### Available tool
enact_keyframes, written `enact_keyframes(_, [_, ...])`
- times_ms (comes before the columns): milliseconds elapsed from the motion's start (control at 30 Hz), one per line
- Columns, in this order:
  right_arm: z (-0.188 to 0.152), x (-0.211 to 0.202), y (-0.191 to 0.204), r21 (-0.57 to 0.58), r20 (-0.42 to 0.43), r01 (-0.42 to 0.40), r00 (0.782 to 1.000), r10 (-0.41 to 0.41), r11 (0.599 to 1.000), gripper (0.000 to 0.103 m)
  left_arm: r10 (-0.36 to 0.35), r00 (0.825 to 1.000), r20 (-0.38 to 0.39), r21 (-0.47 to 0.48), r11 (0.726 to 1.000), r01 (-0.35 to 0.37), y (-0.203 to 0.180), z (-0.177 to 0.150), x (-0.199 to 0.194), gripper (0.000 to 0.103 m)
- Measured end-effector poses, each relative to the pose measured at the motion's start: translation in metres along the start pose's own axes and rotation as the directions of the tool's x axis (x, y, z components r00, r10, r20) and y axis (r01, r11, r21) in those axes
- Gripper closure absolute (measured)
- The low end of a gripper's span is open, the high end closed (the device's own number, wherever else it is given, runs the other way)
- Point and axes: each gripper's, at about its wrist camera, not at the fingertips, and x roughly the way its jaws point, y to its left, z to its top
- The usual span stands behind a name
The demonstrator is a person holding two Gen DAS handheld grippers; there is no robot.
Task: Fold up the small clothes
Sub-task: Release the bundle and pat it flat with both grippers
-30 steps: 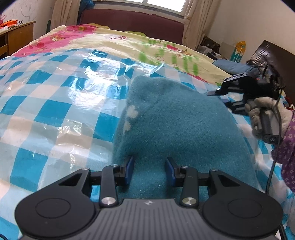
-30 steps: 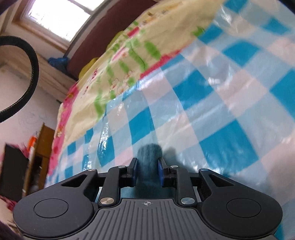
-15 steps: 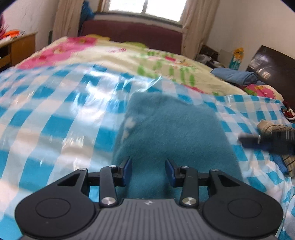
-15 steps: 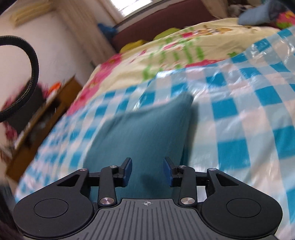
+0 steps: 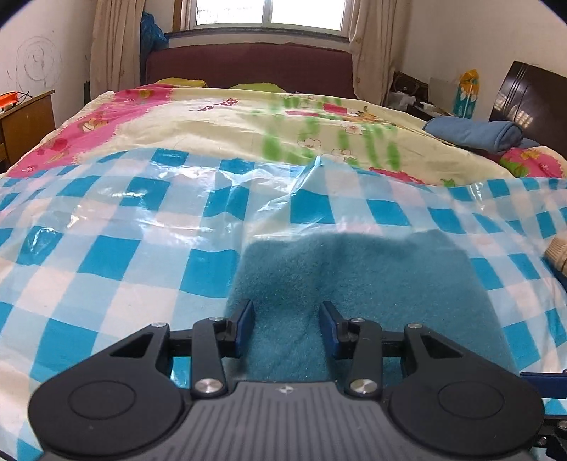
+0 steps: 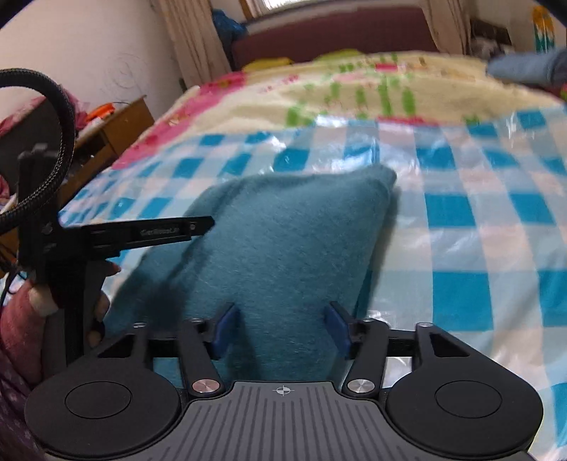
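Teal garment [image 5: 361,283] lies folded on bed's checked sheet [image 5: 106,255]; left gripper [image 5: 287,328] & right gripper [image 6: 280,328] jaws wide, empty, prob. released after fold.

A blue-and-white checked plastic sheet [image 5: 117,248] covers the near part of the bed [image 5: 230,117], wrinkled and glossy. Beyond it lies a floral quilt [image 5: 219,124] in pink, cream and green. A maroon headboard [image 5: 248,71] stands under the window [image 5: 265,12], curtains [image 5: 113,46] either side. A rolled blue cloth [image 5: 475,134] rests at right; a wooden desk [image 5: 24,120] stands at left.
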Motion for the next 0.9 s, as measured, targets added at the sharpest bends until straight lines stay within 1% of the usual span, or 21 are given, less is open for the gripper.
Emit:
enact_keyframes(67, [0.001,0.010,-0.011,0.038,-0.026,-0.014,1.000,0.015,0.999,0.039,0.003,1.000,-0.001,0.002,1.000,-0.003,0.000,-0.002,0.004,0.055])
enact_keyframes(167, [0.002,0.022,-0.023,0.084,-0.050,-0.038,0.998,0.043,0.996,0.036,0.006,1.000,-0.012,-0.009,1.000,-0.006,0.003,0.000,0.010,0.054])
enact_keyframes(233, [0.006,0.024,-0.025,0.096,-0.055,-0.037,0.998,0.042,0.995,0.036,0.008,1.000,-0.012,-0.019,1.000,-0.008,0.004,0.001,0.012,0.054])
enact_keyframes(333, [0.007,0.020,-0.025,0.104,-0.060,-0.027,0.998,0.034,0.994,0.037,0.006,1.000,-0.016,-0.050,0.999,-0.006,0.007,0.001,0.002,0.054])
enact_keyframes(433, [0.001,0.002,-0.022,0.117,-0.048,-0.033,0.998,0.039,0.993,0.042,0.014,1.000,-0.012,-0.050,0.999,-0.015,0.007,-0.004,-0.024,0.054])
enact_keyframes(467, [-0.002,-0.006,-0.020,0.114,-0.041,-0.028,0.999,0.033,0.993,0.042,0.022,1.000,-0.015,-0.046,0.999,-0.023,0.006,-0.006,-0.031,0.053])
enact_keyframes(533, [-0.007,-0.019,-0.014,0.103,-0.032,-0.026,0.999,0.030,0.994,0.042,0.028,0.999,-0.034,-0.047,0.998,-0.029,0.005,-0.015,-0.048,0.046])
enact_keyframes(567, [-0.011,-0.025,-0.010,0.100,-0.028,-0.036,0.999,0.039,0.994,0.041,0.026,0.999,-0.041,-0.052,0.998,-0.028,0.005,-0.022,-0.055,0.045])
enact_keyframes(633, [-0.022,-0.033,-0.004,0.092,-0.029,-0.048,0.998,0.051,0.995,0.041,0.030,0.998,-0.059,-0.057,0.998,-0.034,0.004,-0.037,-0.067,0.038])
enact_keyframes(700, [-0.035,-0.032,0.003,0.072,-0.053,-0.023,0.998,0.027,0.997,0.041,0.031,0.997,-0.073,-0.062,0.997,-0.035,0.002,-0.051,-0.079,0.037])
enact_keyframes(767, [-0.048,-0.030,0.004,0.083,-0.076,-0.014,0.997,0.021,0.996,0.041,0.027,0.995,-0.098,-0.055,0.998,-0.032,0.000,-0.065,-0.088,0.037])
enact_keyframes(900, [-0.061,-0.039,0.004,0.100,-0.077,-0.005,0.997,0.013,0.995,0.041,0.038,0.992,-0.120,-0.041,0.998,-0.043,-0.004,-0.083,-0.101,0.036])
